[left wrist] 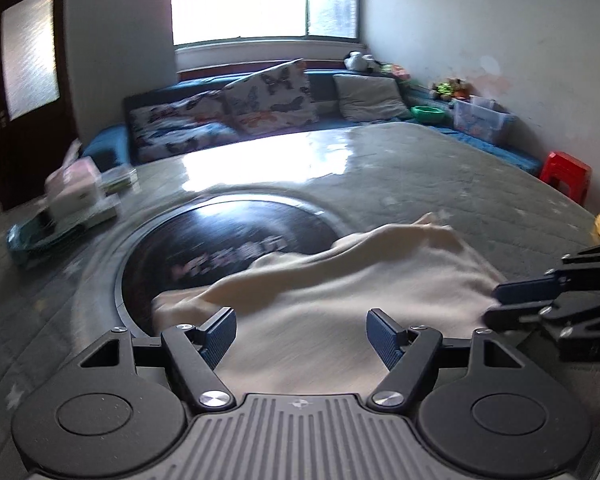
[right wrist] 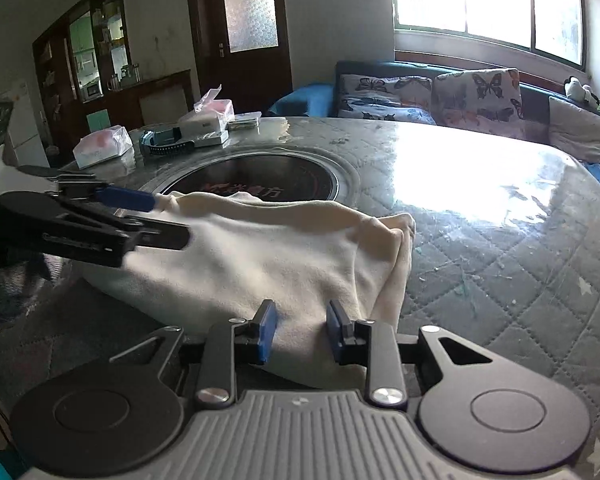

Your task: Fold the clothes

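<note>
Your left gripper (left wrist: 301, 338) is spread wide over the cream cloth (left wrist: 340, 292), pinching nothing. Your right gripper (right wrist: 302, 330) is partly parted, cloth hem between its pads, contact unclear. Cloth lies bunched on the quilted surface (right wrist: 500, 264), its far edge overlapping the dark round inset (right wrist: 260, 178). Boxes (right wrist: 204, 124) sit beyond the inset; bare quilting lies right of the cloth.

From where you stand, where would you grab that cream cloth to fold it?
By the near hem of the cloth, coming in low from the table's near edge. That hem hangs just past the edge, so fingers can slip around it. The right gripper and left gripper stand open there.
</note>
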`<state>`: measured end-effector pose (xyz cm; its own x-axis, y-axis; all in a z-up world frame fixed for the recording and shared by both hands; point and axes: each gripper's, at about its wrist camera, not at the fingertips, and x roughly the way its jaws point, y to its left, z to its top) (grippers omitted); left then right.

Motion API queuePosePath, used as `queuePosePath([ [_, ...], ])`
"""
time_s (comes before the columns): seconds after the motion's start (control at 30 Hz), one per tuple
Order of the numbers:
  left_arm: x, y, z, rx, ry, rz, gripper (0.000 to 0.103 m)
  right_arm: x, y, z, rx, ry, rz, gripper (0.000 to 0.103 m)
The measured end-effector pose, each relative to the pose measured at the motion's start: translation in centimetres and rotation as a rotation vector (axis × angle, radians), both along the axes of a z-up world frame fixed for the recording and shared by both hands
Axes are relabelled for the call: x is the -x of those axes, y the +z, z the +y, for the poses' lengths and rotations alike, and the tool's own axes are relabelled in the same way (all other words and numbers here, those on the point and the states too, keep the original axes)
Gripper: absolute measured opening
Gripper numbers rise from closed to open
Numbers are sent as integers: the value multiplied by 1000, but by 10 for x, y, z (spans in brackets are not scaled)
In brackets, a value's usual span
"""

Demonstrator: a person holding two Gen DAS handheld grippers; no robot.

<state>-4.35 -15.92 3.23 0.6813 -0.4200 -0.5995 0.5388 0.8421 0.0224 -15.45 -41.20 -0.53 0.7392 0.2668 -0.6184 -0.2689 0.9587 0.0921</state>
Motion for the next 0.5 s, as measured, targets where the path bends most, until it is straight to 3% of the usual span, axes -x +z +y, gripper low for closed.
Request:
queuePosePath([
  [0.17,-12,-12,-20,-53,0,-10,76,1,0,0,-6,-1,-3,28],
  [0.5,-41,-18,-15,-119,49,-42,77,-2,-2,-1,-23,-1,0,29],
])
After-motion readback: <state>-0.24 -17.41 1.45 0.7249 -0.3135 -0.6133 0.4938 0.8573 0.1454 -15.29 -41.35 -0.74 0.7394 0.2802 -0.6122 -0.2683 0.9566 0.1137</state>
